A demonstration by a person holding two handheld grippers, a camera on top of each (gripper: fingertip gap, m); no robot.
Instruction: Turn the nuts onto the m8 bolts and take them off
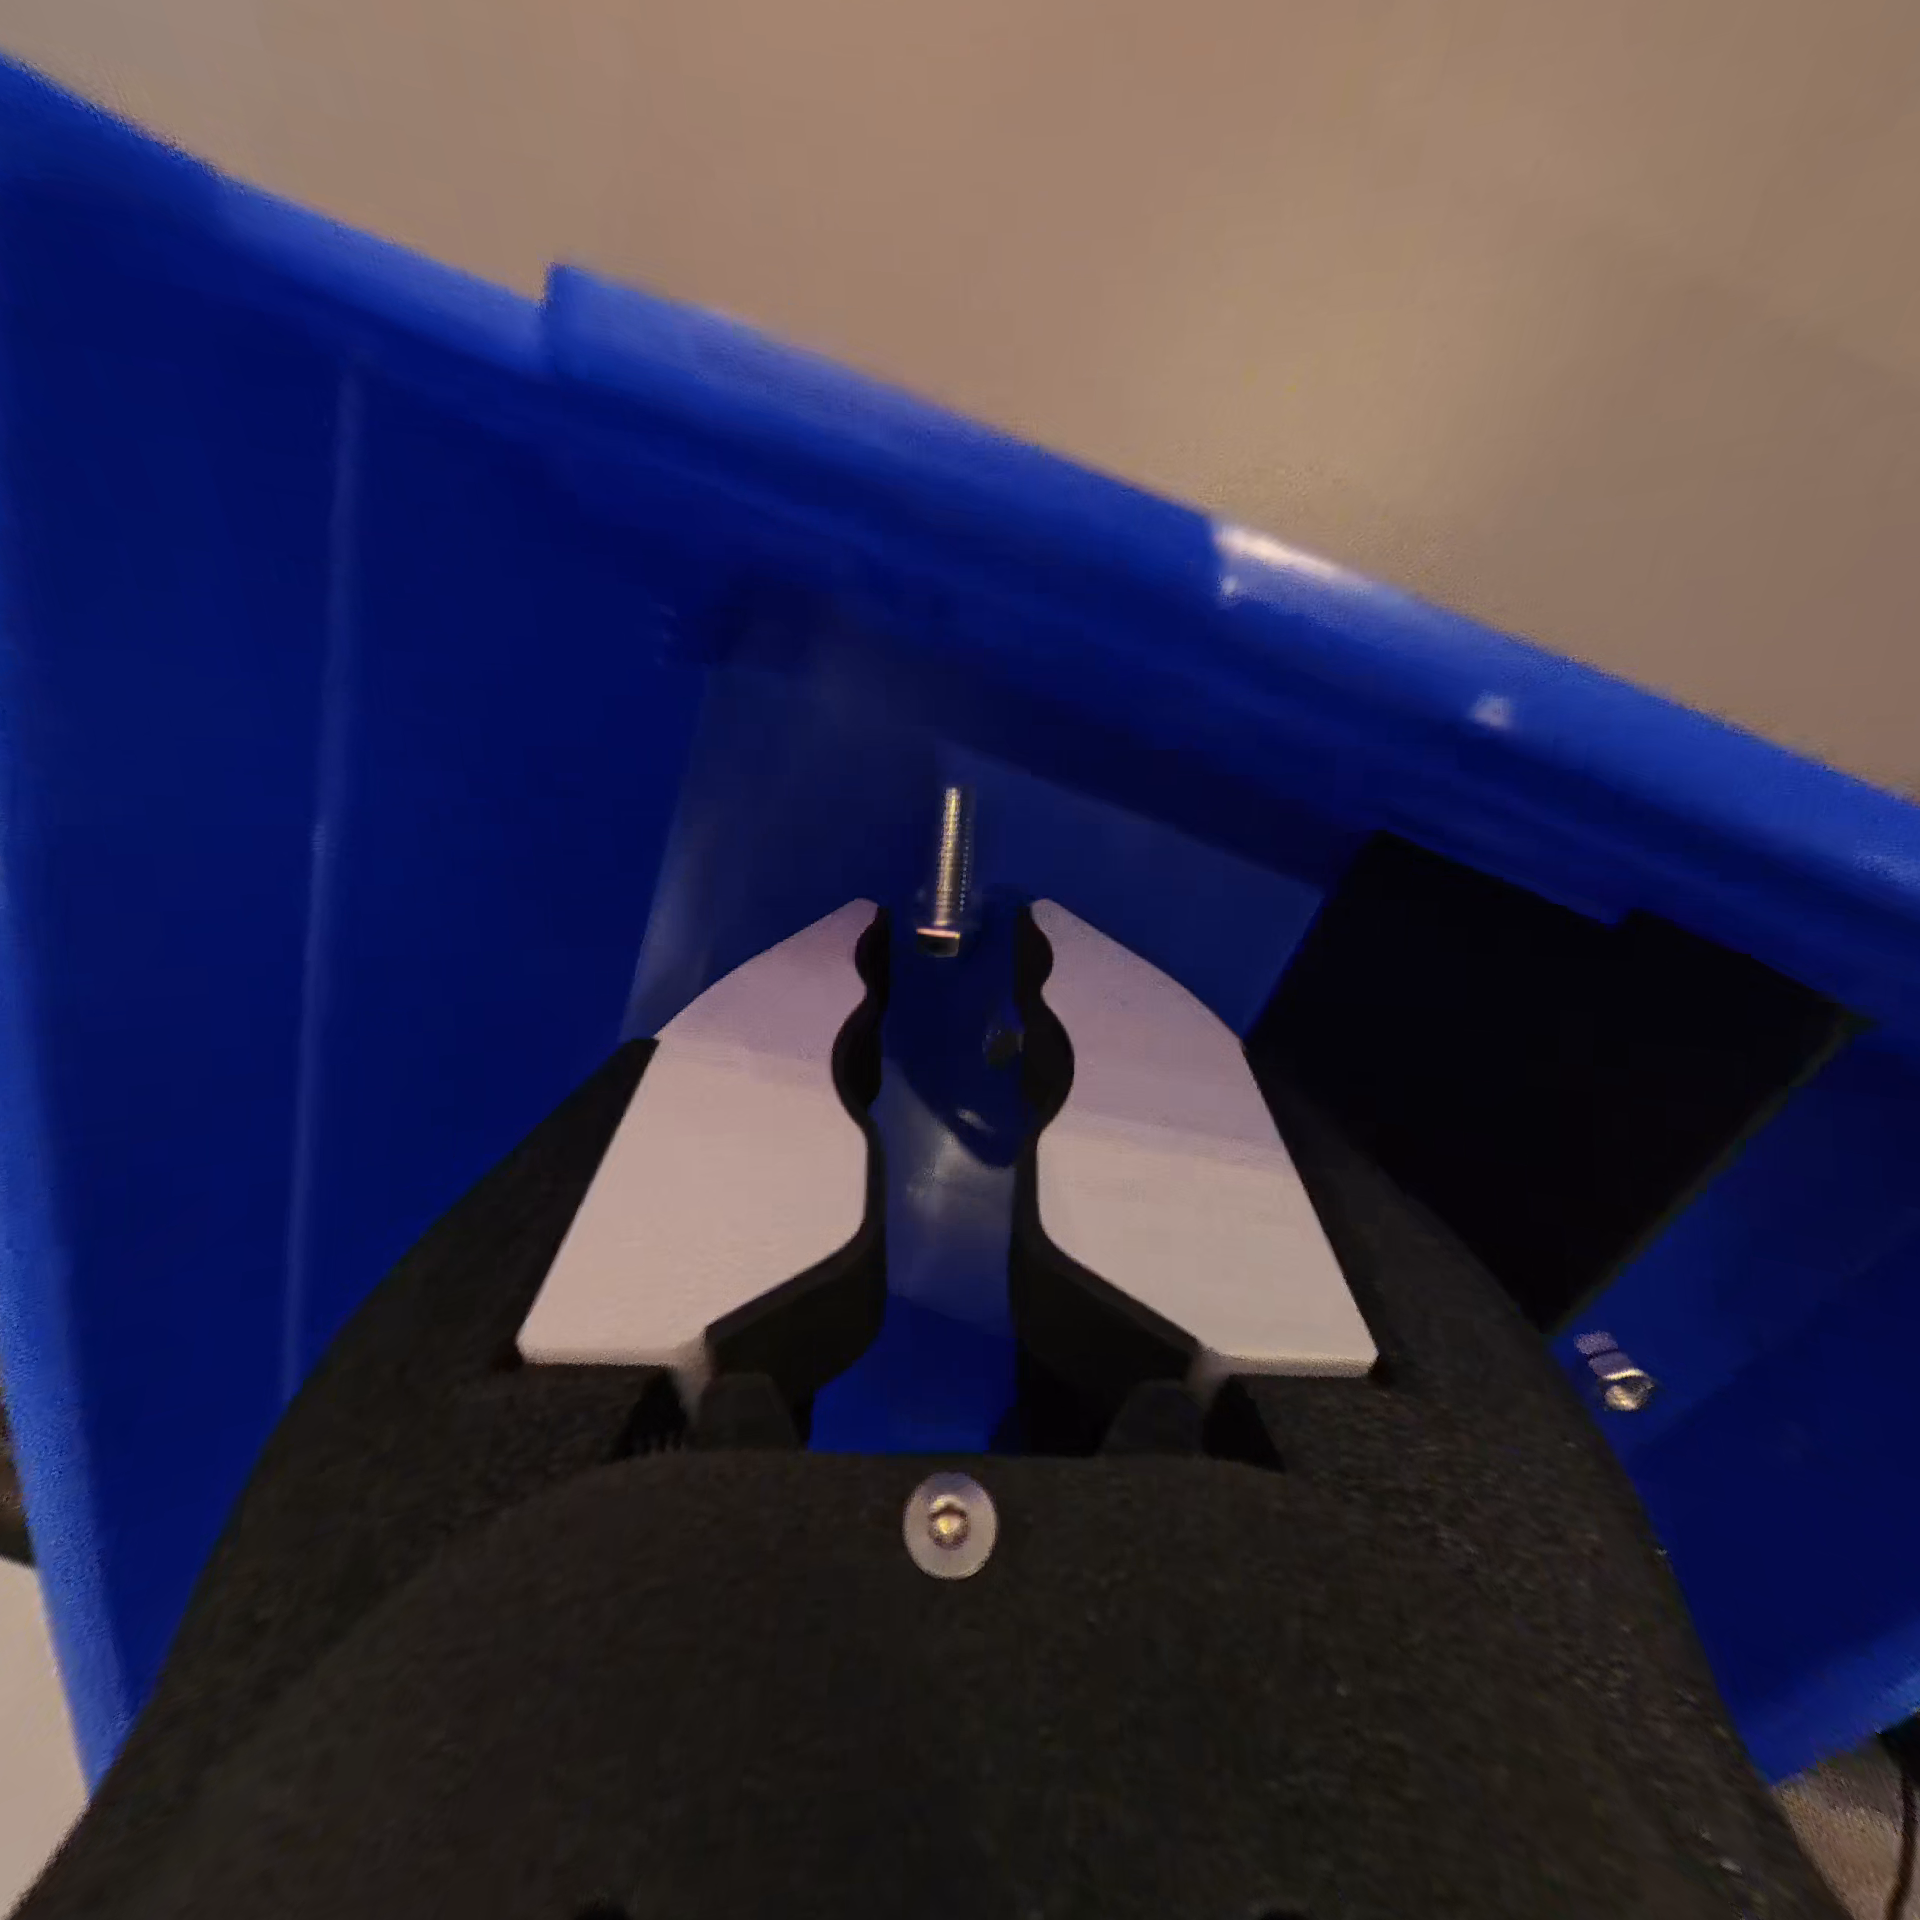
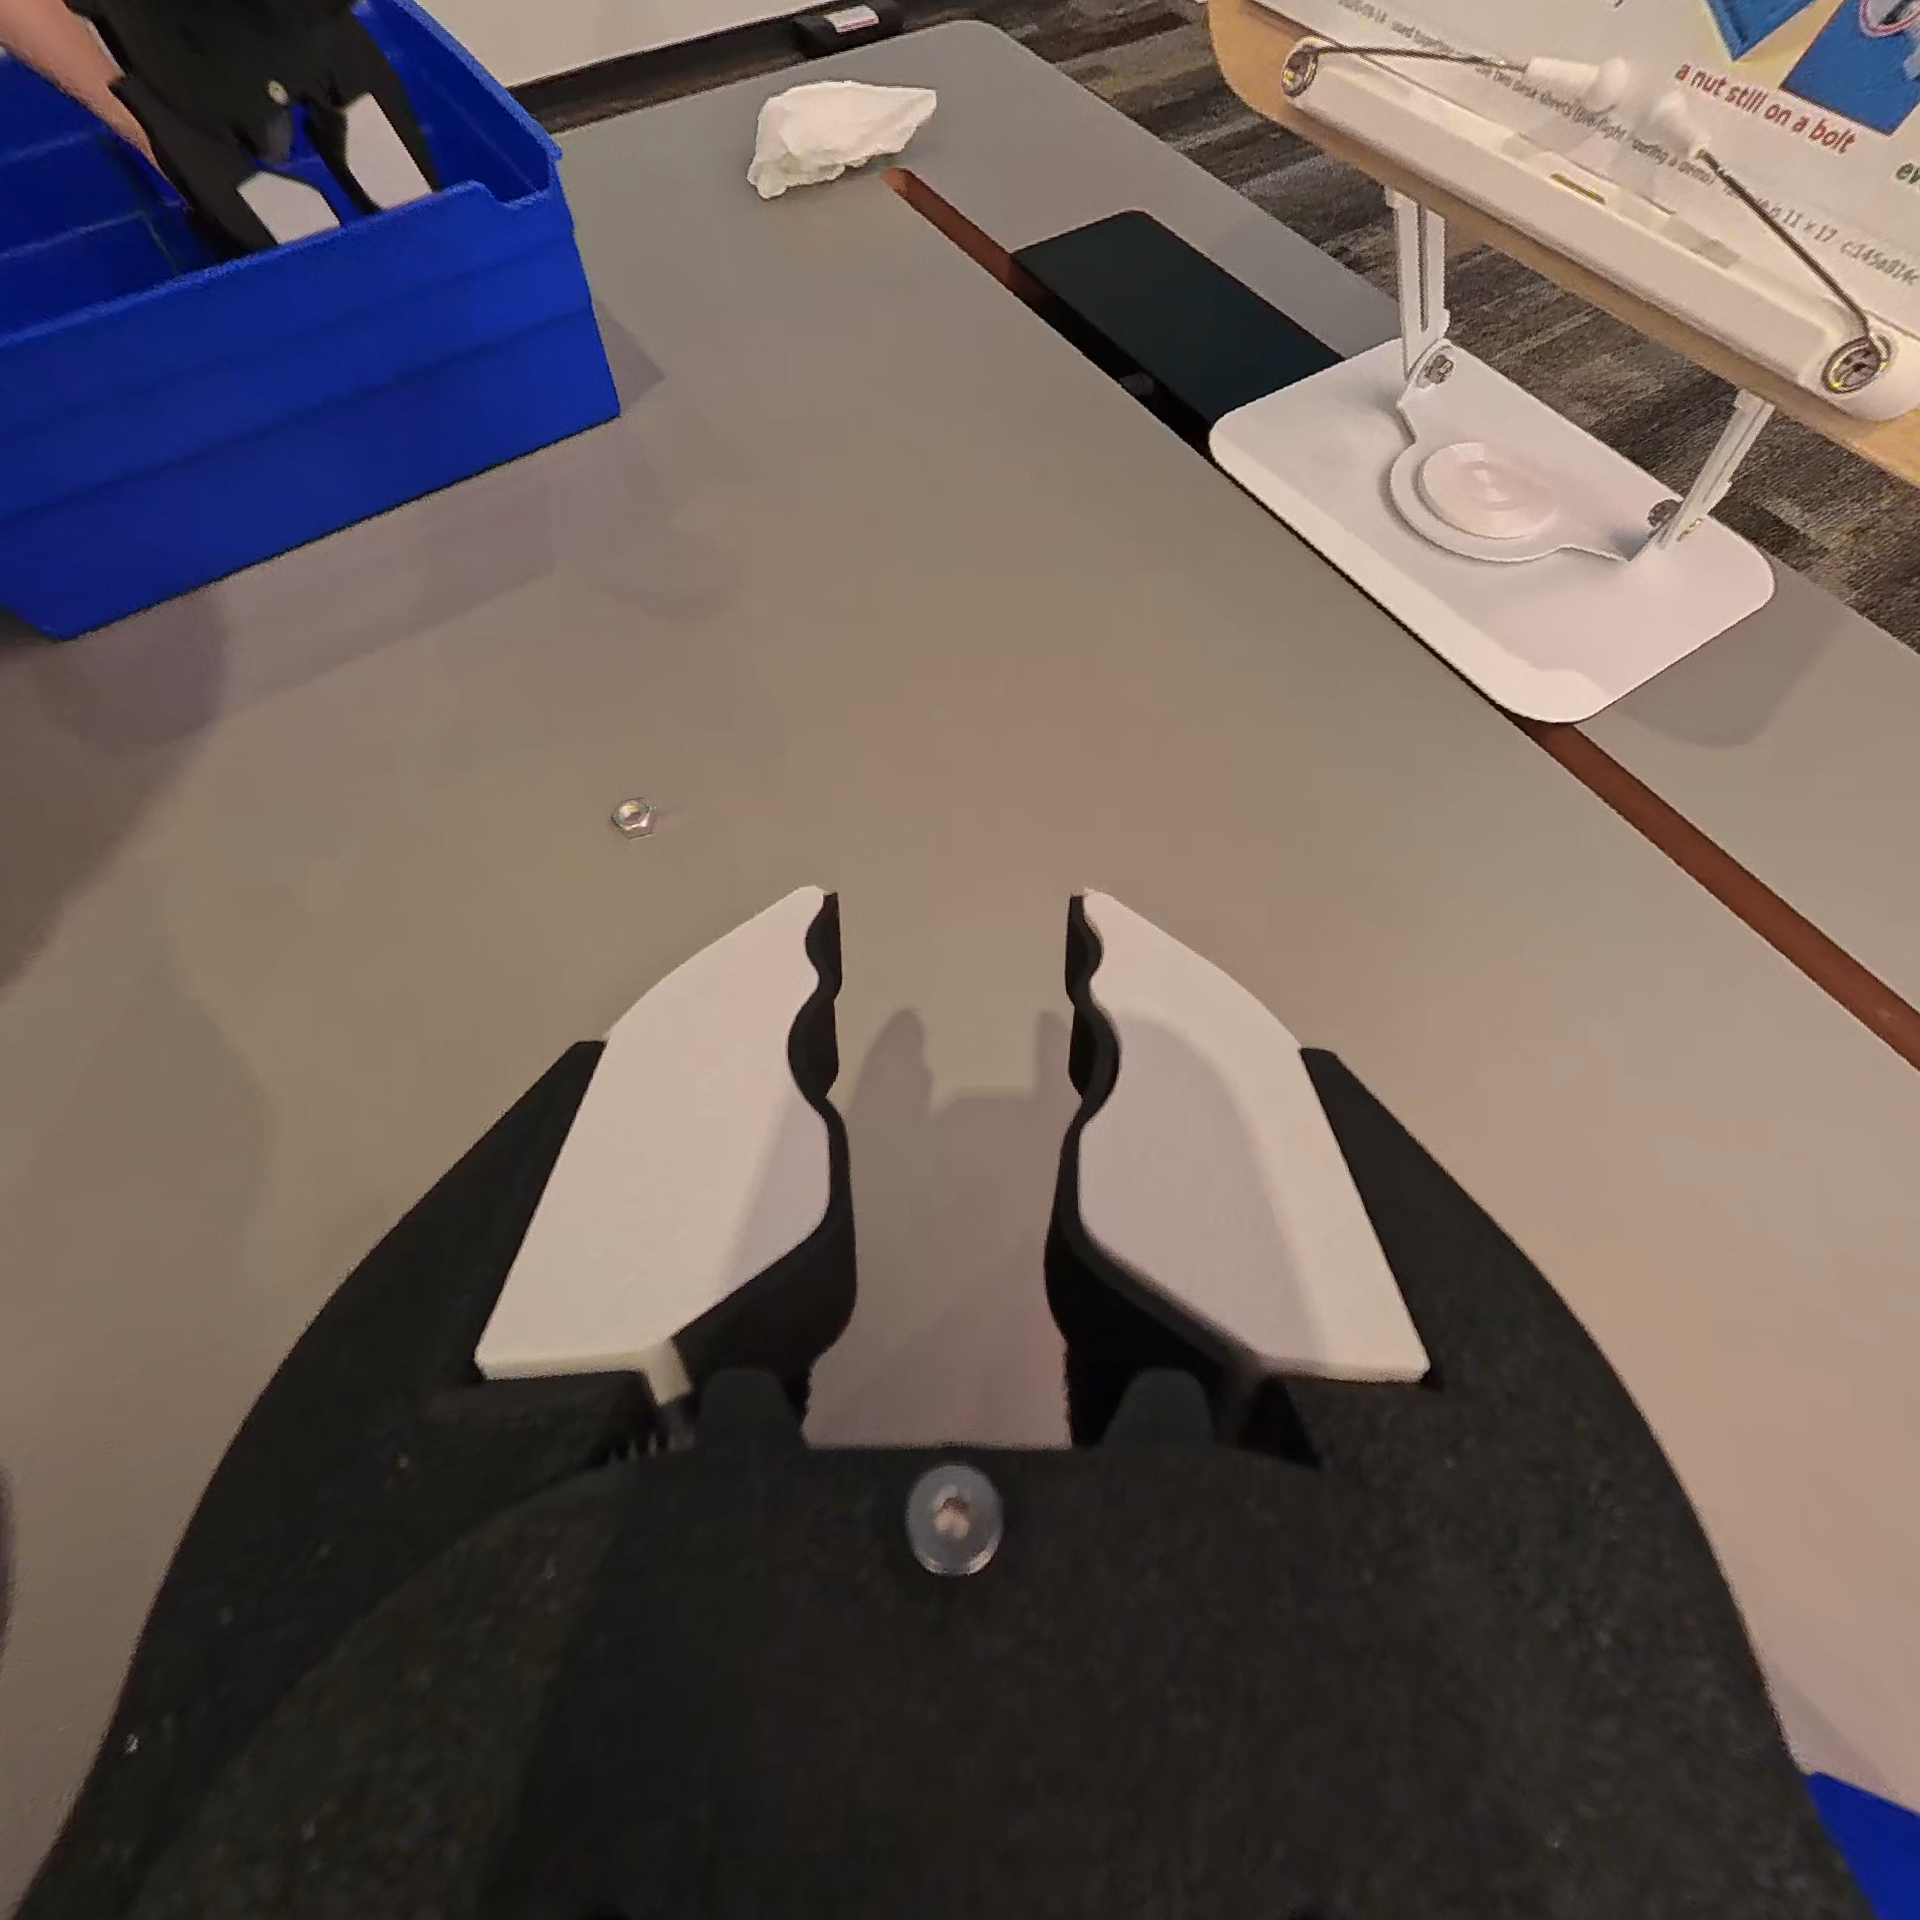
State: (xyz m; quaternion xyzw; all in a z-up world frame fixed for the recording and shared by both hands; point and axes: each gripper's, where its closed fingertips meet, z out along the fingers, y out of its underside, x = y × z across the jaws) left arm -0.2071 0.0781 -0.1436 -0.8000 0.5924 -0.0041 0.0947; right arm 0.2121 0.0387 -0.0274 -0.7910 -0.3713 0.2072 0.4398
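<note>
Left wrist view: the left claw (image 1: 954, 920) reaches down into a blue bin (image 1: 416, 727), its two fingers standing a little apart. A silver bolt (image 1: 948, 878) lies on the bin floor just past the fingertips, head toward the claw and shank pointing away; a sliver of blue shows on either side of the head, so neither pad presses on it and the claw grips nothing. A second small metal part (image 1: 1616, 1382), blurred, lies in the bin at lower right, beside a black divider (image 1: 1538, 1070). A pale wall rises behind the bin's rim.

Right wrist view: the right claw (image 2: 954, 909) hangs over the grey bench (image 2: 935, 623) with its fingers wide apart and only bare bench between them. A single silver nut (image 2: 632, 816) lies flat on the bench, left of and beyond the left fingertip, well apart from it. The blue bin stands at the far left corner, with the left claw dipped into it from above and a person's hand (image 2: 62, 52) at the edge. A crumpled white tissue (image 2: 836, 130) lies farther back. At right, a white stand (image 2: 1496, 540) carries a tilted board (image 2: 1558, 135) with printed sheets.
</note>
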